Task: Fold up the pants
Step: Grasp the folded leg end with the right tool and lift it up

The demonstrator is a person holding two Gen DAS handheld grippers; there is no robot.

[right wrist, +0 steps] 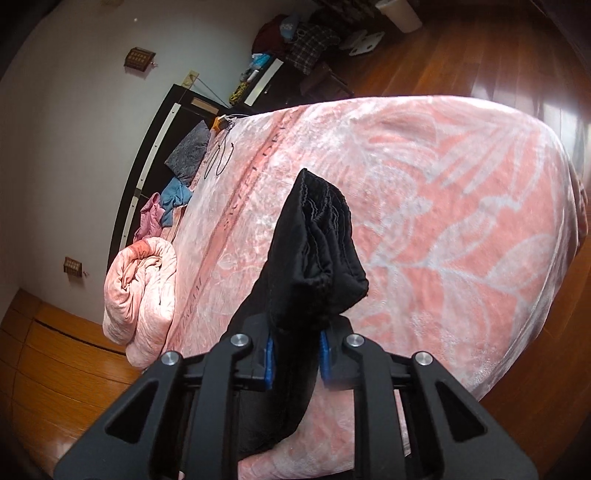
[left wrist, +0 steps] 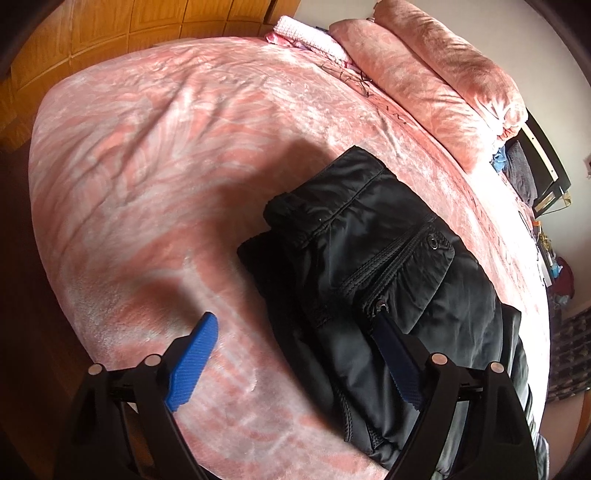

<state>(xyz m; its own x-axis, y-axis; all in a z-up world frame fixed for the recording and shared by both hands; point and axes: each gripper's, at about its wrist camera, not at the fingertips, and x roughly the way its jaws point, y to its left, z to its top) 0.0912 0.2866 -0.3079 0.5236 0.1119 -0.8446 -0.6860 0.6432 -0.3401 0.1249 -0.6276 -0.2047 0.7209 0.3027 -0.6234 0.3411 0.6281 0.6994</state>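
Observation:
Black pants point(left wrist: 376, 258) lie folded on the pink bedspread point(left wrist: 155, 155), waistband and a zipped pocket facing up. My left gripper point(left wrist: 295, 354) is open above them; its left blue finger point(left wrist: 192, 365) is over the bedspread, its right finger over the pants' near part. In the right wrist view, my right gripper point(right wrist: 295, 354) is shut on a bunched end of the black pants point(right wrist: 314, 251), which stands up from between the blue pads point(right wrist: 269, 362) above the bed point(right wrist: 461, 221).
A rolled pink quilt point(right wrist: 140, 295) lies by the headboard point(right wrist: 147, 155), also seen in the left wrist view point(left wrist: 436, 85). Small clothes point(right wrist: 177, 192) and a cable lie near it. Wooden floor point(right wrist: 480, 55) surrounds the bed; a wardrobe point(left wrist: 110, 29) stands beyond.

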